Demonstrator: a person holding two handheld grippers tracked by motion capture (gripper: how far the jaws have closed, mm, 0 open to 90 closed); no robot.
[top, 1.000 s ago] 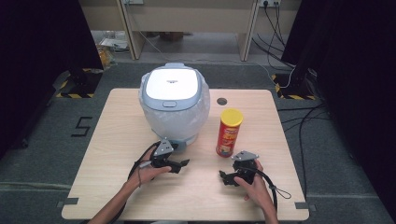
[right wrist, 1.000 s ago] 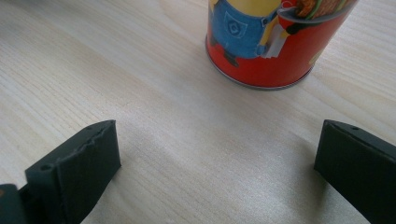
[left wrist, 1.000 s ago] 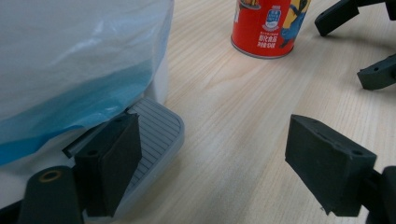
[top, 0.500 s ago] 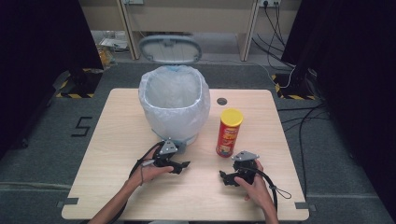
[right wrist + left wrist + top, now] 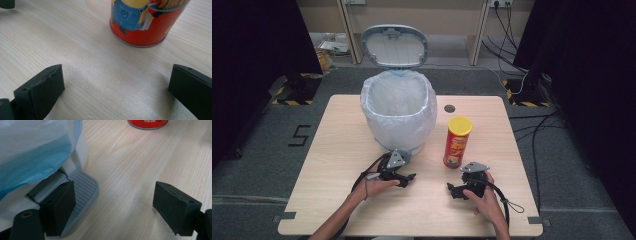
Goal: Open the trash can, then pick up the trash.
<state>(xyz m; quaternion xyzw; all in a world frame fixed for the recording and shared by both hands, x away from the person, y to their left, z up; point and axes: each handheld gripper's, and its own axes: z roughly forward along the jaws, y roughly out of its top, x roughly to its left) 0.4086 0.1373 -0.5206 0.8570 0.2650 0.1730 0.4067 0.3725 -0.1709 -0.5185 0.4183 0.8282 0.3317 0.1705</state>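
Note:
A white pedal bin (image 5: 398, 115) lined with a pale plastic bag stands at the back middle of the table, its grey lid (image 5: 394, 46) tipped up and back. In the left gripper view one jaw of my left gripper (image 5: 117, 207) rests on the bin's ribbed grey pedal (image 5: 83, 186); the jaws stand wide apart with only bare wood between them. From above, this left gripper (image 5: 398, 170) sits at the bin's foot. A red crisp can (image 5: 457, 142) with a yellow cap stands upright right of the bin. My right gripper (image 5: 464, 181) lies just in front of the can (image 5: 147, 22), open and empty (image 5: 115, 90).
The light wooden table (image 5: 337, 150) has a small round cable hole (image 5: 449, 108) behind the can. Dark floor, cables and black curtains surround the table. Bare wood lies to the left of the bin and along the front edge.
The bin's lid was down one second ago, half raised half a second ago, and now stands fully up. Both grippers have stayed in about the same places.

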